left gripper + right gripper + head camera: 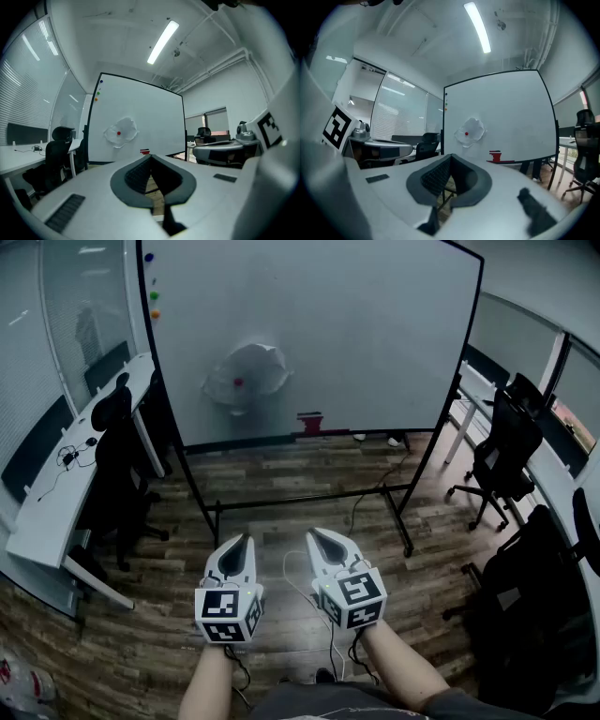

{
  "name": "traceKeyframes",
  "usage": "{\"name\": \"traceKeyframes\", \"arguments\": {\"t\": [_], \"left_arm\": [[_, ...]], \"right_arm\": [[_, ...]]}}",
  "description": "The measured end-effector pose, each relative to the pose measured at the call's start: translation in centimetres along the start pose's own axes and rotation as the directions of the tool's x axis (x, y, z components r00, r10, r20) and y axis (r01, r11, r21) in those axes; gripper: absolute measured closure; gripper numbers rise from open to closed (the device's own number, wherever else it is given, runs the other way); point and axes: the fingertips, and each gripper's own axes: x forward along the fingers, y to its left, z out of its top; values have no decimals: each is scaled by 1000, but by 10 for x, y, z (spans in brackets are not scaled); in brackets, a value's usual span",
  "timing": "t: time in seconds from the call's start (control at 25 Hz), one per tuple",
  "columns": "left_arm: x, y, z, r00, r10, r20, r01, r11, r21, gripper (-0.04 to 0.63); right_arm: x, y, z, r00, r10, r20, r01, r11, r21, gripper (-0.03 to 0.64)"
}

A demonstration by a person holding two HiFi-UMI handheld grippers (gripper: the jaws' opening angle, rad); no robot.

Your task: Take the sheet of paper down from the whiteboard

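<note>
A crumpled white sheet of paper (pixel 246 376) hangs on the whiteboard (pixel 375 343), pinned by a small red magnet (pixel 238 382). The same paper (pixel 120 132) shows in the left gripper view, and the paper (pixel 469 131) shows again in the right gripper view. Both grippers are held side by side well back from the board, above the wooden floor. My left gripper (pixel 246 540) is shut and empty. My right gripper (pixel 314 534) is also shut with nothing in it.
A red eraser (pixel 310 421) rests on the board's tray. Coloured magnets (pixel 153 296) dot the board's upper left corner. A white desk (pixel 56 493) with a black chair (pixel 117 460) stands at left. More office chairs (pixel 506 451) stand at right. The board's black frame legs (pixel 309 498) cross the floor.
</note>
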Motion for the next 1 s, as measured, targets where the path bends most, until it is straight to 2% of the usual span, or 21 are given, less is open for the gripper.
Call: {"name": "traceKeyframes", "arguments": {"t": [0.16, 0.64, 0.8, 1.0], "left_arm": [[-4, 4, 2, 1000, 5, 12, -5, 1000, -9, 581], [-6, 12, -5, 1000, -21, 2, 21, 1000, -18, 581], [-11, 11, -4, 997, -70, 27, 71, 997, -24, 581], [-11, 29, -11, 997, -71, 9, 71, 997, -24, 580]], "right_arm": [[-1, 2, 2, 1000, -11, 19, 11, 1000, 1, 595], [5, 11, -7, 1000, -14, -8, 15, 1000, 17, 595], [7, 15, -10, 1000, -13, 8, 13, 997, 76, 595], [14, 24, -13, 999, -24, 34, 20, 994, 108, 595]]}}
